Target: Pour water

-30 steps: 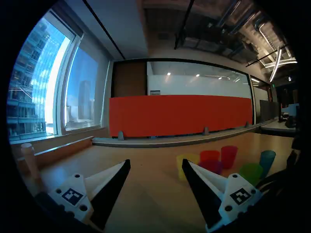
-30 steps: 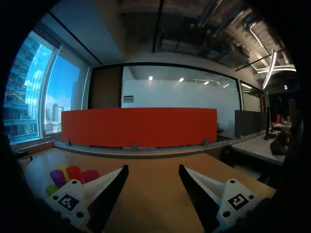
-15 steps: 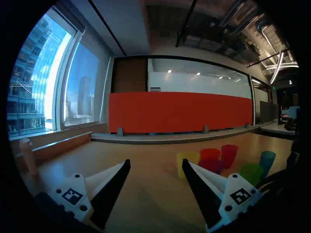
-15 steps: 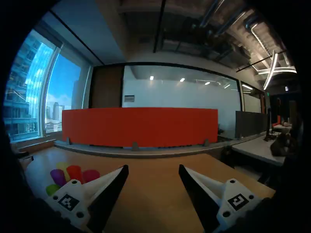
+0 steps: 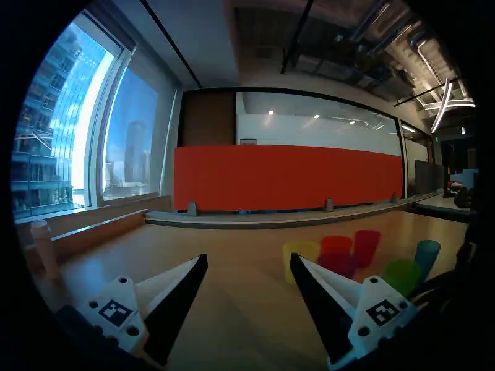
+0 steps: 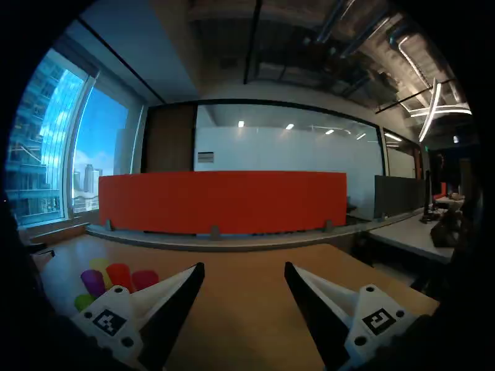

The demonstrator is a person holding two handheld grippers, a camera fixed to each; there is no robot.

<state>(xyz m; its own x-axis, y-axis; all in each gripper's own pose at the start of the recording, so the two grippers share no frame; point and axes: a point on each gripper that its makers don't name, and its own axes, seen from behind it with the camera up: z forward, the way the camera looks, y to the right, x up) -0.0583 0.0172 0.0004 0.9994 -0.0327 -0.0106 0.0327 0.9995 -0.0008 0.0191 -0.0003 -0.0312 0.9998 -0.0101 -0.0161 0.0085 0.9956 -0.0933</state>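
Left gripper (image 5: 247,258), right gripper (image 6: 244,267): jaws released, empty. Coloured cups (image 5: 365,246): clustered on tabletop (image 5: 247,297), ahead-right of left gripper. Recommended: approach one cup level, straddle squarely before closing.

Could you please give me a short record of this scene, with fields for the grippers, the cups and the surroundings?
left gripper: open, holding nothing
right gripper: open, holding nothing
cups: yellow cup, red cup, pink cup, purple cup, green cup, teal cup, clustered upright
surface: wooden table
backdrop: orange divider at the table's far edge
contents of cups: cannot tell
progress: no cup gripped yet
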